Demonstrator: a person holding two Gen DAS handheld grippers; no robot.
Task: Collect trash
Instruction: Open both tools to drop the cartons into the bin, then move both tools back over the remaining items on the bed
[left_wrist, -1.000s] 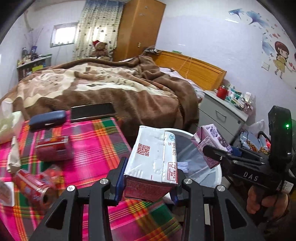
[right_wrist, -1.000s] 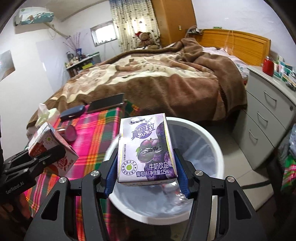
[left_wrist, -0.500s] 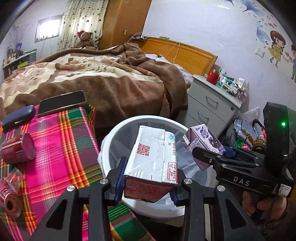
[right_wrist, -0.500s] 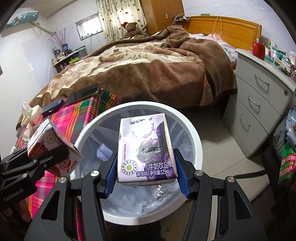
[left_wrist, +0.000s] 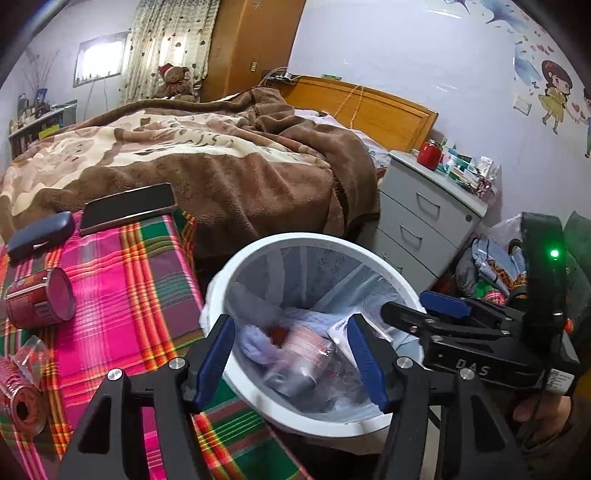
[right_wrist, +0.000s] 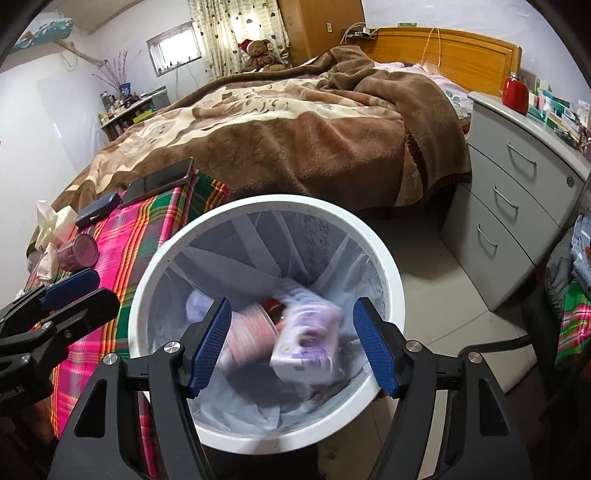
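A white trash bin (left_wrist: 236, 258) with a clear liner stands beside the plaid table; it also shows in the right wrist view (right_wrist: 391, 269). My left gripper (left_wrist: 291, 354) is open and empty above the bin. My right gripper (right_wrist: 291, 343) is open and empty above it too. A purple milk carton (right_wrist: 310, 343), blurred, lies inside the bin next to a red-and-white carton (right_wrist: 247, 332). The red-and-white carton (left_wrist: 306, 343) shows blurred in the left wrist view among crumpled tissue.
The plaid tablecloth (left_wrist: 122, 295) carries a red can (left_wrist: 40, 299), a crushed red can (left_wrist: 22, 402), a phone (left_wrist: 127, 208) and a dark case (left_wrist: 38, 234). A bed (right_wrist: 295, 140) lies behind, grey drawers (right_wrist: 517, 206) at right.
Both grippers opened over the bin. The red-and-white carton and the purple carton dropped from the jaws into the bin. Both grippers moved further over the bin.
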